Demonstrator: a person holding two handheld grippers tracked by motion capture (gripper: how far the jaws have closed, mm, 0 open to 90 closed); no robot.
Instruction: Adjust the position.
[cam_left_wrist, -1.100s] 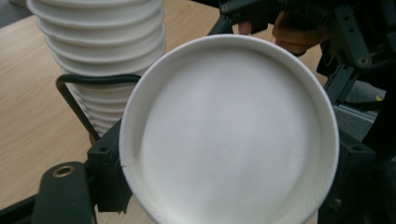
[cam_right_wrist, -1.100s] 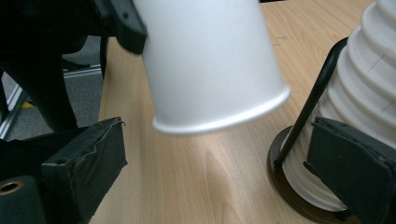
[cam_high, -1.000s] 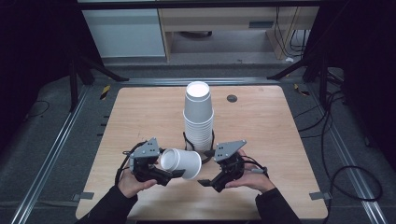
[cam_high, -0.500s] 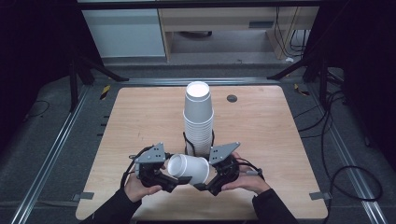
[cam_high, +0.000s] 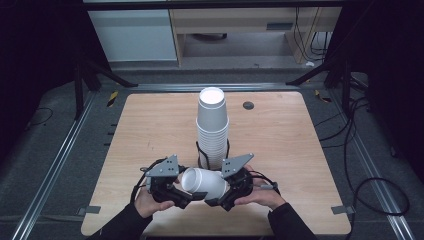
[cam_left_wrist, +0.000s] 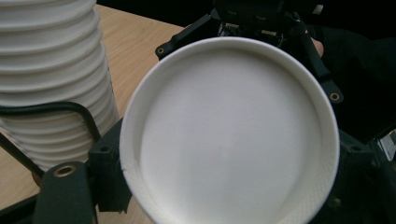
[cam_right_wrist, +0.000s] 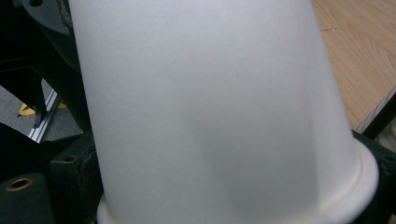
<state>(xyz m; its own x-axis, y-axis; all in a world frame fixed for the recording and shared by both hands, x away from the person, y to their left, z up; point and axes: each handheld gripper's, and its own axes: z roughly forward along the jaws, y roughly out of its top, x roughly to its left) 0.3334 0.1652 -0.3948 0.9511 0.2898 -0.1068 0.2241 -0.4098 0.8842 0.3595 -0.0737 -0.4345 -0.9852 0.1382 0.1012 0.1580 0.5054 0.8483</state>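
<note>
The wooden table (cam_high: 300, 150) is carrying a tall stack of white cups (cam_high: 212, 127) at its middle. Just in front of it, a single white cup (cam_high: 202, 182) is lying sideways above the table between both claws. The left claw (cam_high: 176, 192), partly open and just closing further, is gripping its base end. The right claw (cam_high: 226, 194) is clasping its rim end.

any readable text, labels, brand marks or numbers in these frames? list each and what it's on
None readable.
Held paper cup: plain white, no print in the high view or either gripper view.
Cup stack: plain white, no marks.
Cabinet behind the table: a small pale label, too small and blurred to read.
Yellow-black tags on the floor rails: too small to tell if they carry any text.
</note>
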